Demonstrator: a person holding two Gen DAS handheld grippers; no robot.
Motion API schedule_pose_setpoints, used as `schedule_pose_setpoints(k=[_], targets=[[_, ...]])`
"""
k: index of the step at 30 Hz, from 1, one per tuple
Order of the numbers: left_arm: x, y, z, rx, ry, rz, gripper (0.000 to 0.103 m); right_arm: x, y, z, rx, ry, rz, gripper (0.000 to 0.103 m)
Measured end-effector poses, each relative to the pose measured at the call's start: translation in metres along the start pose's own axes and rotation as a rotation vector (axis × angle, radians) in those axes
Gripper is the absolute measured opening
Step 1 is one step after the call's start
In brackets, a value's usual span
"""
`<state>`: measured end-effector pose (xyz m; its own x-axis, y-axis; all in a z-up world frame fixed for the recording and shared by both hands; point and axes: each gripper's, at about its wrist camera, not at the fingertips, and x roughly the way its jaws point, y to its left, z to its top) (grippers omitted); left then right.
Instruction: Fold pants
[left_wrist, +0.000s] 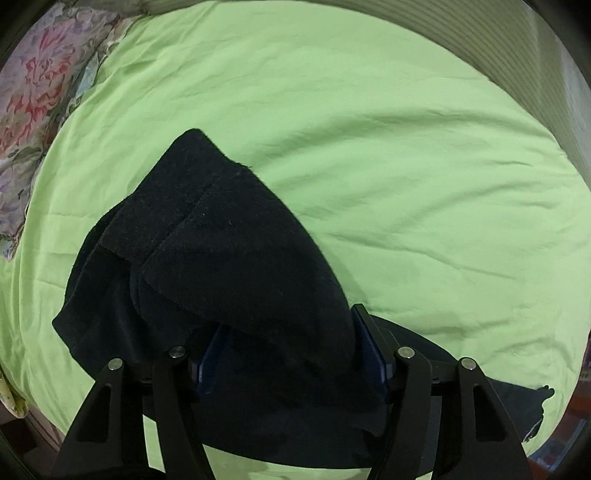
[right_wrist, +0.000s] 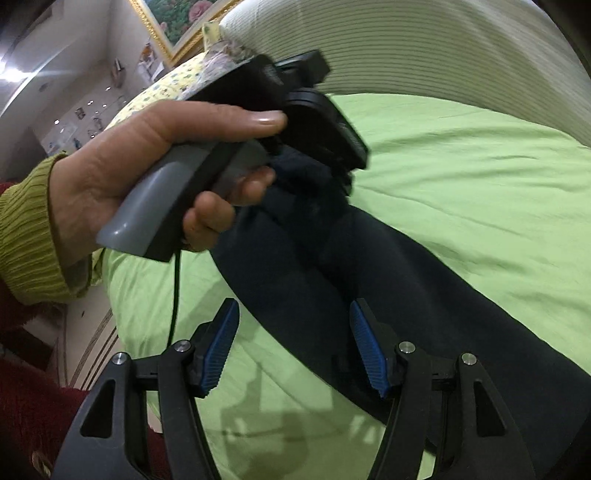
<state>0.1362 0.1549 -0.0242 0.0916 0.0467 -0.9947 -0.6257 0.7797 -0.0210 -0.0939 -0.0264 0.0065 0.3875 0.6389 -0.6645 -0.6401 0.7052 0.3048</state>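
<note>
Over green bed (left_wrist: 369, 129), left gripper (left_wrist: 291, 354) jaws pinching dark pants (left_wrist: 229, 251); right gripper (right_wrist: 291, 347) jaws spread. Carry fold across evenly, keep edges aligned.

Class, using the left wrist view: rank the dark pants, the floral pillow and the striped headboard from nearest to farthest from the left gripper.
1. Dark pants: draped over the left gripper.
2. Floral pillow: far left, at the edge of the green sheet.
3. Striped headboard: top right, beyond the sheet.
</note>
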Motion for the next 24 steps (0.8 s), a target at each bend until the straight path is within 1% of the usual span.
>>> schedule_pose_setpoints(k=[3,5,8,11,12,13,14,15,16,17,18,20,22,23,24], targets=[[0.003,0.005,0.004,-0.009,0.004,-0.013,0.063,0.025,-0.001,0.010,-0.003,0.032,0.014,0.062],[0.005,0.008,0.007,-0.009,0.008,-0.023,0.063,0.037,-0.010,0.015,0.008,0.054,0.004,0.057],[0.006,0.021,0.005,-0.013,0.015,-0.045,0.062,0.056,-0.020,0.021,0.032,0.087,-0.033,0.054],[0.009,0.029,0.005,-0.030,0.023,-0.075,0.057,0.070,-0.033,0.022,0.047,0.124,-0.061,0.051],[0.011,0.031,0.006,-0.035,0.025,-0.083,0.054,0.075,-0.036,0.022,0.050,0.133,-0.064,0.049],[0.012,0.033,0.007,-0.039,0.027,-0.090,0.052,0.079,-0.038,0.021,0.052,0.143,-0.062,0.044],[0.013,0.035,0.008,-0.041,0.026,-0.098,0.046,0.083,-0.037,0.020,0.051,0.151,-0.060,0.033],[0.015,0.037,0.009,-0.043,0.022,-0.110,0.037,0.086,-0.037,0.019,0.049,0.156,-0.058,0.028],[0.015,0.038,0.009,-0.043,0.017,-0.123,0.031,0.088,-0.035,0.019,0.047,0.159,-0.052,0.016],[0.015,0.041,0.011,-0.040,0.013,-0.144,0.018,0.089,-0.033,0.018,0.042,0.164,-0.047,0.009],[0.015,0.042,0.009,-0.035,0.009,-0.169,0.010,0.089,-0.031,0.016,0.031,0.164,-0.048,0.008],[0.012,0.047,0.001,-0.022,-0.007,-0.192,0.007,0.086,-0.025,0.015,0.009,0.158,-0.038,0.006],[-0.001,0.055,-0.009,-0.029,-0.038,-0.237,0.005,0.080,-0.017,0.017,-0.006,0.150,-0.022,0.006],[-0.005,0.062,-0.011,-0.038,-0.049,-0.261,0.005,0.077,-0.026,0.019,-0.009,0.147,-0.014,0.006],[-0.010,0.073,-0.015,-0.056,-0.059,-0.293,0.005,0.074,-0.020,0.020,-0.016,0.140,-0.005,0.006]])
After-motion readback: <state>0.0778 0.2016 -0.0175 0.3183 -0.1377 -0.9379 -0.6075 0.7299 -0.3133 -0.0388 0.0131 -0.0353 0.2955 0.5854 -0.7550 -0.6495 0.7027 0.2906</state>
